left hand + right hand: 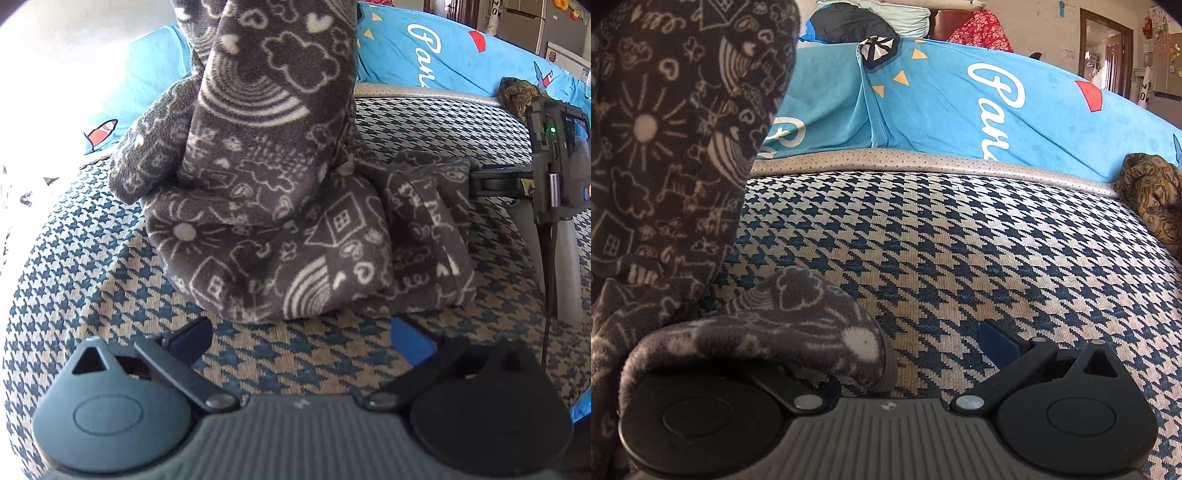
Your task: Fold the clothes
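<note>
One grey fleece garment point(266, 206) with white doodle print sits heaped on one houndstooth cushion point(110, 295). Two grippers are there, the left gripper point(303, 339) near and the right gripper point(934, 350) to the right. One blue printed cloth point(942, 99) lies far behind, and one brown patterned cloth point(1156, 195) far right.

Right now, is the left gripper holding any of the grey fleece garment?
No, the left gripper is open with only the houndstooth cover between its fingers, short of the grey fleece garment.

A home, probably a bedroom: houndstooth mattress point(960, 240), blue printed bedsheet point(942, 103), distant fridge point(554, 22).
</note>
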Tool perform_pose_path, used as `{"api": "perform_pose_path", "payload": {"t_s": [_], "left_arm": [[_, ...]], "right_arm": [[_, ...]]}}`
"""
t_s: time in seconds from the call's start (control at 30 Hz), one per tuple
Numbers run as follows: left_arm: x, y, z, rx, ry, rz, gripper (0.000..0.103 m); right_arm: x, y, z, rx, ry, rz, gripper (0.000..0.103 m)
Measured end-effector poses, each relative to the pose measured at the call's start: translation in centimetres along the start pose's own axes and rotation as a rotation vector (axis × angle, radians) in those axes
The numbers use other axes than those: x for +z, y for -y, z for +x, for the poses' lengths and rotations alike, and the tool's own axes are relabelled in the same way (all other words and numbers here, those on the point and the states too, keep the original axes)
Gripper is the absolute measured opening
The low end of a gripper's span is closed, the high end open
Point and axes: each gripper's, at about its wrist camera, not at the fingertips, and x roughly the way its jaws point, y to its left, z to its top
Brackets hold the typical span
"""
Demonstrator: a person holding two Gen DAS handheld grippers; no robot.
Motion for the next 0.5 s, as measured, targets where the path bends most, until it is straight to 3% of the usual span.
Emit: {"api": "perform_pose_path", "payload": {"t_s": [0.5], "left_arm": [[0.2, -0.4, 1.4, 0.000, -0.016, 0.007, 0.103]], "right_arm": [[0.0, 0.0, -0.1, 0.000, 0.000, 0.000, 0.103]]}}
